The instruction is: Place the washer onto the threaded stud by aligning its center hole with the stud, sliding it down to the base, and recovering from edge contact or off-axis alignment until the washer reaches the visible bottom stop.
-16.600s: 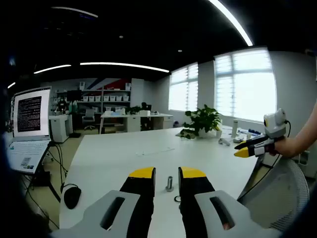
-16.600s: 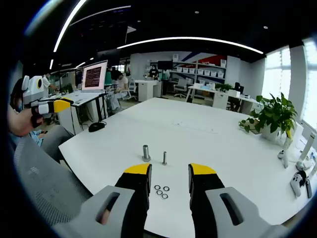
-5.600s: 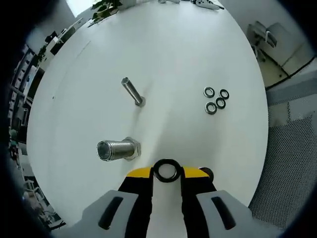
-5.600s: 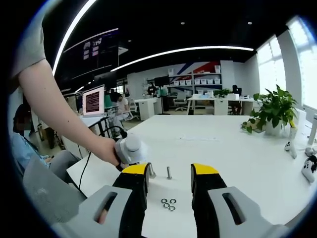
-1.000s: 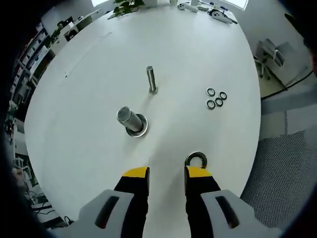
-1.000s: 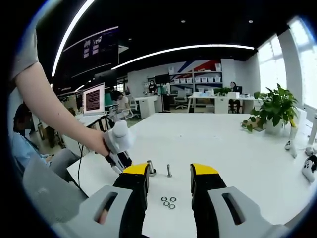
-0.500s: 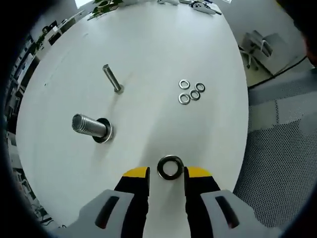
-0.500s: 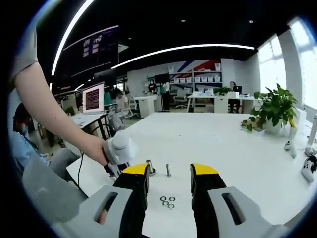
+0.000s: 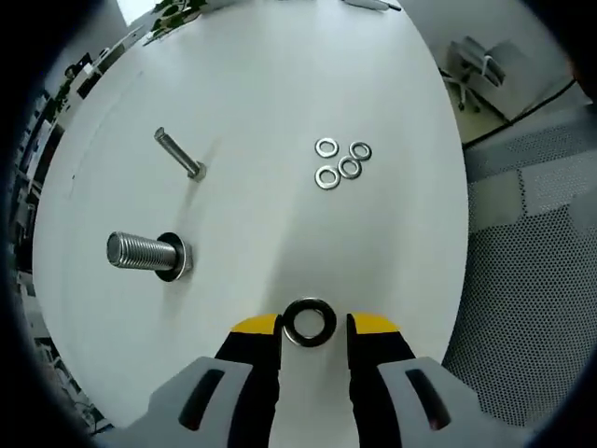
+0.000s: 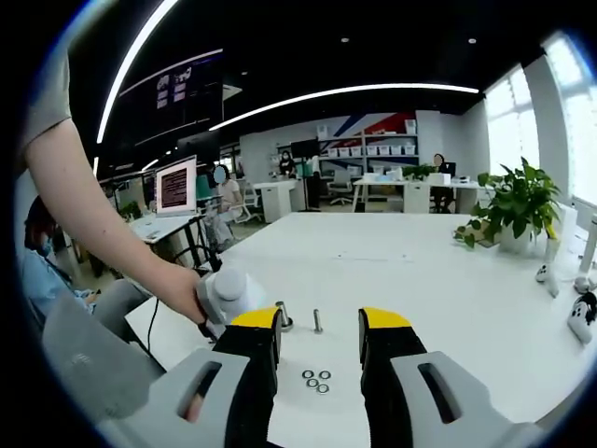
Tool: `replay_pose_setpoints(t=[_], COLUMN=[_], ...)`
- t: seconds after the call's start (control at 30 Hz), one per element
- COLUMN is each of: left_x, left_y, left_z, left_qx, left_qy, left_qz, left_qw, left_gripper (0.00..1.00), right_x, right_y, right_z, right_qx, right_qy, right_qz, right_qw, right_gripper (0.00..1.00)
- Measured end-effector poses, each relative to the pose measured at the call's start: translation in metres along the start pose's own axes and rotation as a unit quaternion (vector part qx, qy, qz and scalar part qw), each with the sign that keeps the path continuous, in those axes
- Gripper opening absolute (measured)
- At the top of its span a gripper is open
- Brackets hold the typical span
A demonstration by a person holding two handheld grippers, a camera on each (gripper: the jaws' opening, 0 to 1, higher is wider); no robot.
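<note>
Left claw (image 9: 312, 325): black jaws with yellow tips, pointing down at the worktop (image 9: 261, 84), a smooth, matte white surface with a rounded edge. A large washer (image 9: 309, 321), a flat ring of bright metal with a wide centre hole, sits between the yellow tips, which stand close on either side of it. Whether the tips press on the washer or it lies on the surface under them cannot be told.

The large threaded stud (image 9: 142, 252) is a thick steel cylinder with fine ridged threads, standing on a broad flat base well apart from the washer; nothing rests on its shaft. A thinner bolt (image 9: 179, 155) with a plain shank stands further along the worktop. Four small washers (image 9: 340, 162) lie flat in a tight cluster, touching or nearly touching one another, apart from both fasteners. A grey perforated mesh panel (image 9: 532, 280) lies beyond the worktop edge.

Right claw (image 10: 315, 327): held nearly level over the worktop edge, jaws wide apart with nothing between them. Between its tips the stud (image 10: 281, 315), the thin bolt (image 10: 317, 321) and the small washers (image 10: 316, 378) are visible. A person's hand (image 10: 177, 285) is just beside the stud.

Room: open office with strip ceiling lights (image 10: 345, 93), a lit monitor (image 10: 175, 187), shelving on the far wall, bright windows, and a leafy potted plant (image 10: 518, 210) on the worktop.
</note>
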State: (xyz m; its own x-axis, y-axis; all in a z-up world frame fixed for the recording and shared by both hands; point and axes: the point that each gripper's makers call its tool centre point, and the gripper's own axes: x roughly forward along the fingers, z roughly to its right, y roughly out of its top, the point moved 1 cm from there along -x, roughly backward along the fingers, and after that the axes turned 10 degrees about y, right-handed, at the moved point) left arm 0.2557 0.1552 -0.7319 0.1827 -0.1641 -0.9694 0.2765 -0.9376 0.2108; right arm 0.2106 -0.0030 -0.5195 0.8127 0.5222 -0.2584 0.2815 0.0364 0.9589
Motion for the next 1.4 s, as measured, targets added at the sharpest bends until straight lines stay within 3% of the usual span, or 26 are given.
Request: replay_pose_setpoints(t=[0.2,0.27,0.37,0.47,0.7,1.4], left_x=[-0.0005,-0.0005,-0.0011,-0.0018,-0.0003,0.0007], left_y=[-0.0004,-0.0012,-0.0026,-0.0044,-0.0032,-0.0033], left_z=[-0.0006,0.0011,0.0045,0.0046,0.0022,-0.0016], left_qx=[0.014,0.039,0.109,0.082,0.075,0.128], left_qy=[-0.002,0.001,0.011,0.010,0.009,-0.007], left_qz=[0.006,0.008,0.011,0.011,0.014,0.019], left_qw=[0.9999,0.9992,0.9940,0.9965,0.9970,0.9915], left_gripper=[0.24,0.25,0.27,0.28,0.28,0.25], right_x=[0.0000,-0.0001,-0.0003,-0.0002,-0.0003,-0.0003], right_y=[0.0003,0.0005,0.0005,0.0007,0.0008,0.0003], right_z=[0.0003,0.0003,0.0007,0.0007,0.0009,0.0016], right_qx=[0.001,0.001,0.003,0.002,0.002,-0.002], right_qy=[0.000,0.001,0.000,0.000,-0.001,-0.004], right_qz=[0.001,0.001,0.002,0.003,0.003,0.000], right_qw=[1.0000,1.0000,1.0000,1.0000,1.0000,1.0000], right_gripper=[0.35,0.35,0.35,0.35,0.35,0.35])
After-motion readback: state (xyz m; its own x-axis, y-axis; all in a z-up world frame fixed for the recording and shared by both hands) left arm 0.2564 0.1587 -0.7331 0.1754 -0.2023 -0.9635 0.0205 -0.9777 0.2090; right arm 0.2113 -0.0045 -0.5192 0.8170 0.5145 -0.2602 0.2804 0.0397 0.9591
